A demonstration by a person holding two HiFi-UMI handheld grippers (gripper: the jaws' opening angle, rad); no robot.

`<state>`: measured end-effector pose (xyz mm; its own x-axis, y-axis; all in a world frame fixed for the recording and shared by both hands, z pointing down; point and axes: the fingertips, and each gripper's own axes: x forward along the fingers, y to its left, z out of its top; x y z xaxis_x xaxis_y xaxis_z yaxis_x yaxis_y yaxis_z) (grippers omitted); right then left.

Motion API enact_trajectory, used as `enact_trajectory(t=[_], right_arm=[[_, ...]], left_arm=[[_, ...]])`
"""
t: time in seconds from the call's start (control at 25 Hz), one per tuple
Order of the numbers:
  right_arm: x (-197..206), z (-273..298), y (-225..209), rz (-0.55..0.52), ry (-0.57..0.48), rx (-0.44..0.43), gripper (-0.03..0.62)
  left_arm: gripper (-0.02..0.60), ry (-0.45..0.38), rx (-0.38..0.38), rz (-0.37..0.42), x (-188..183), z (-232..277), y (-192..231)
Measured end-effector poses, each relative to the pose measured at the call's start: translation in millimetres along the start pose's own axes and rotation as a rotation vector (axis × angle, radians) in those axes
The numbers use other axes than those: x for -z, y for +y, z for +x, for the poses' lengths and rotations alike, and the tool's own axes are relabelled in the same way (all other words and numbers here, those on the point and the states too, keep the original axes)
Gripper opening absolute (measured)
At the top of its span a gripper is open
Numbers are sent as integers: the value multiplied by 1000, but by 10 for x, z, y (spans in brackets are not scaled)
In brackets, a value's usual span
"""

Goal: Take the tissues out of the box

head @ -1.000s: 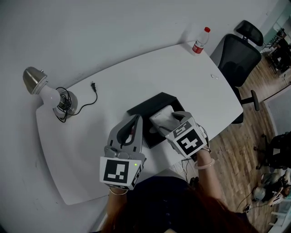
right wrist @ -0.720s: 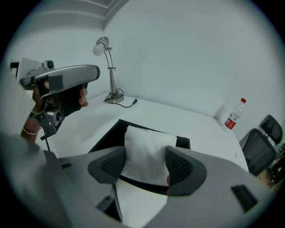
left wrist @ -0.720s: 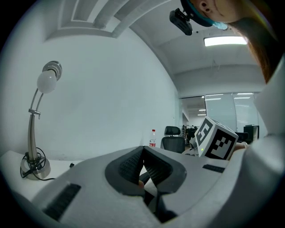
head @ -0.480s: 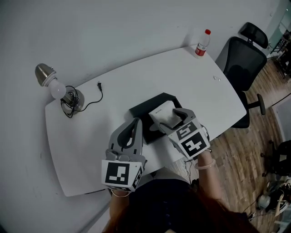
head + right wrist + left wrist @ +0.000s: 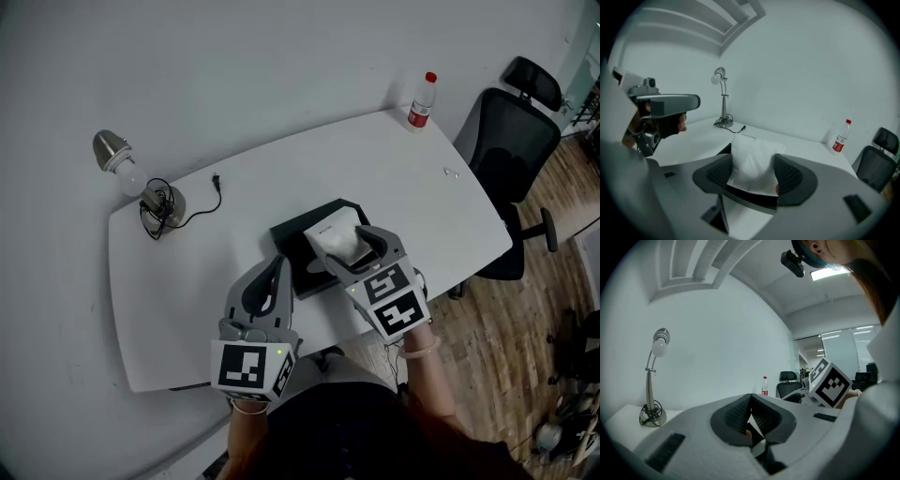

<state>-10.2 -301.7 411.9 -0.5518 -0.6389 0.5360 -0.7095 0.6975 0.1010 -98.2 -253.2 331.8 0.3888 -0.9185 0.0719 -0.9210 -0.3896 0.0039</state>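
Moved: your head only, claws static | right claw [image 5: 351, 247] clamps tissues [image 5: 339, 234] sticking up from box [image 5: 298, 231] | left claw [image 5: 277, 267] closed, empty, beside box

Hand-held gripper [image 5: 752, 172] clasping white tissue pack [image 5: 751, 157], black box [image 5: 756, 198] beneath

The left hand-held gripper [image 5: 278, 270] and the right hand-held gripper [image 5: 352, 246] are alike: each has a smooth light-grey moulded shell with two curved jaws, lined inside with black ribbed pads [image 5: 718, 173]. Each has a white marker cube [image 5: 248, 367] at its rear, printed with black square patterns, and the left one shows a small green light [image 5: 278, 352]. The person wears a dark top [image 5: 356, 433] and a pale wristband [image 5: 423, 348] at the right wrist.
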Motion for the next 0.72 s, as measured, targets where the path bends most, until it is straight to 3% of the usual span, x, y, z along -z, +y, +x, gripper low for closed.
enact_trajectory(t=[0.36,0.72], right_arm=[[-119,-97,36,3,-115,22,298],[-206,-240,145,8,-174,51,298]], left_arm=[[21,11,-45,1,42,-107,-50],[21,-9,-44,28,-34,-283,-78]])
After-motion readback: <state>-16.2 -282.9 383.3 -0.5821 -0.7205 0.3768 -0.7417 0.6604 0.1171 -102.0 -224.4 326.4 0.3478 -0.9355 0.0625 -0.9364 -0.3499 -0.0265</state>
